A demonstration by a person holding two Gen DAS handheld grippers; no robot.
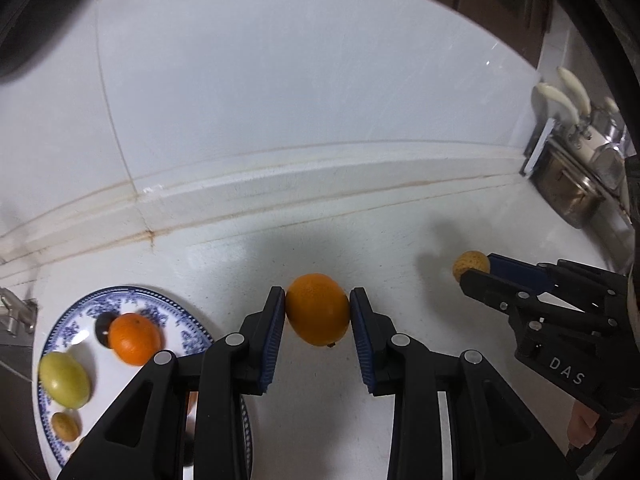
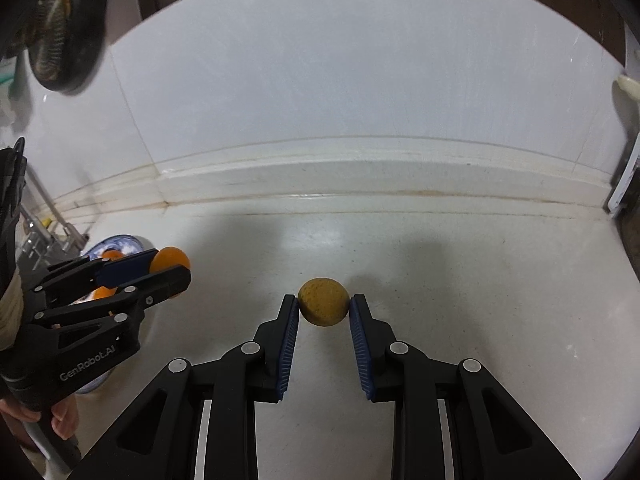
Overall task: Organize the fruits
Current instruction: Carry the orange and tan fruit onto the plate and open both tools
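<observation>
My left gripper (image 1: 318, 304) is shut on an orange (image 1: 318, 310), held above the white counter. To its lower left lies a blue-and-white plate (image 1: 80, 320) with another orange (image 1: 134, 338), a green-yellow fruit (image 1: 64, 378) and a small brown fruit (image 1: 65, 426) on it. My right gripper (image 2: 324, 304) is shut on a small rough tan-yellow fruit (image 2: 323, 301), also off the counter. In the left wrist view the right gripper (image 1: 474, 270) shows at the right with that tan fruit (image 1: 468, 264). In the right wrist view the left gripper (image 2: 172, 266) carries its orange (image 2: 168, 260) at the left.
A white tiled wall (image 1: 300, 80) and a stained ledge run behind the counter. A metal pot (image 1: 568, 184) and cream-handled utensils (image 1: 560, 100) stand at the far right. A dark round object (image 2: 64, 28) hangs at the upper left. Metal fittings (image 2: 52, 232) sit beyond the plate.
</observation>
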